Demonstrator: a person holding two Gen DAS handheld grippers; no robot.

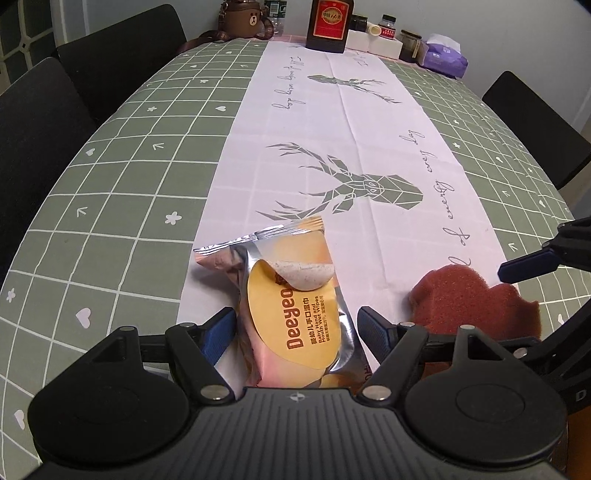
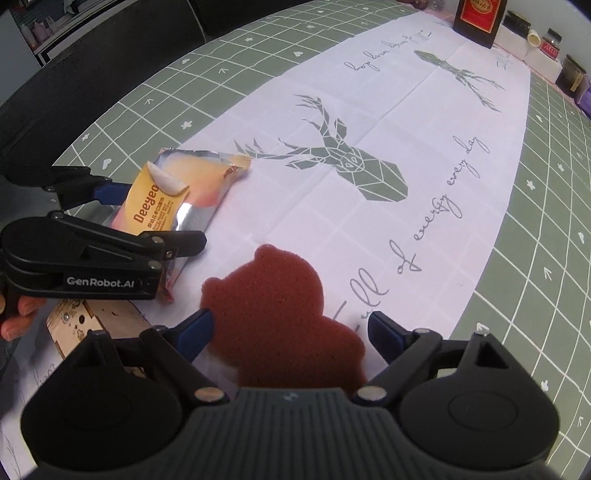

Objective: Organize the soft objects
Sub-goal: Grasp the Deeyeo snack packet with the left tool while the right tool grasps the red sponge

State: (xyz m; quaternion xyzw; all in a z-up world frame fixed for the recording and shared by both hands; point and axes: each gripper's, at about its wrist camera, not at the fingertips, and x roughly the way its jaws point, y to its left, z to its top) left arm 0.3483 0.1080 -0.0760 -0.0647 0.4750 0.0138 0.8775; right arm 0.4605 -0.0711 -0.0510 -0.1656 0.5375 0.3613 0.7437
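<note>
A green checked tablecloth [image 1: 122, 177] with a deer-print runner [image 1: 369, 147]; a red-labelled dark bottle [image 1: 330, 24], jars [image 1: 410, 44], perhaps tissues [image 1: 445, 55] at the far end.

Left gripper [image 1: 295, 332] low over table, jaws wide apart, blue pads clear of the wet-wipes pack [image 1: 291, 306] lying between them. Pack: silver and orange, "Deeyeo" label, flap peeled partly back, lies flat on the white deer-print runner [image 1: 351, 147]. Just right of pack: red-brown bear-shaped sponge [image 1: 476, 306], flat on runner. Right of and beyond the sponge, a blue fingertip of the right gripper [image 1: 528, 267] pokes in. Far beyond pack: dark bottle with red label [image 1: 328, 24], jars, purple tissue pack [image 1: 445, 55]. Black chairs [image 1: 122, 48] to pack's left.
</note>
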